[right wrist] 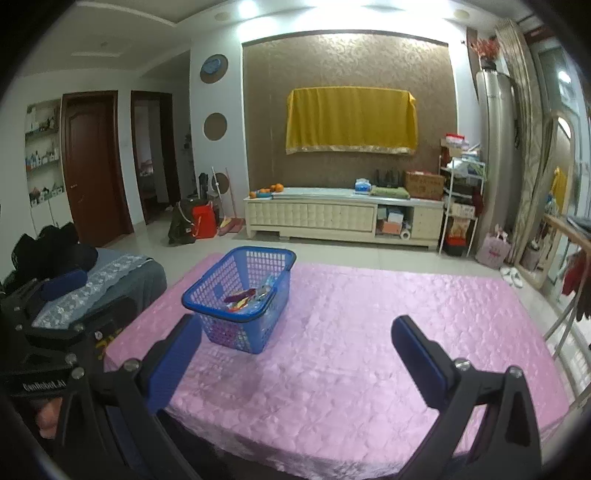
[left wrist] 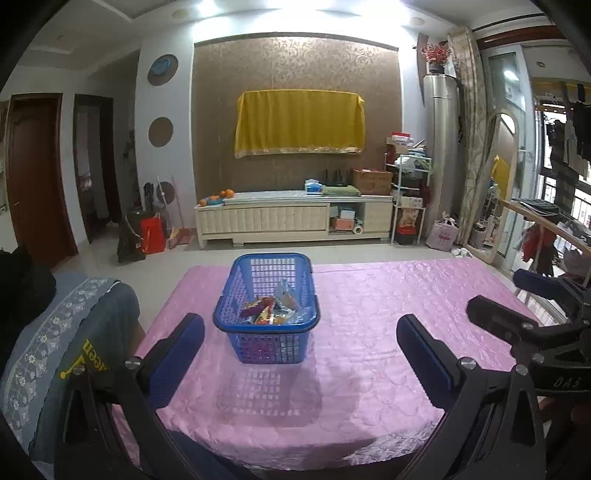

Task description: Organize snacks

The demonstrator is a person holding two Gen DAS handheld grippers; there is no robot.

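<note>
The left gripper (left wrist: 301, 349) was held wide and empty above the pink cloth (left wrist: 388, 306), the blue basket (left wrist: 266, 325) of snacks (left wrist: 271, 310) just beyond its tips. In the right view, the right gripper (right wrist: 295, 350) was spread wide, nothing gripped, the basket (right wrist: 240, 295) left of centre.

Both my wrist views are bright and fairly sharp at centre. The ceiling lights (left wrist: 207, 5) blow out to white glare overhead. The pink surface (left wrist: 369, 314) shines softly, and the basket (left wrist: 266, 306) casts a pale lattice shadow towards me. Fisheye curvature bends the walls, and black vignetting fills the corners.
</note>
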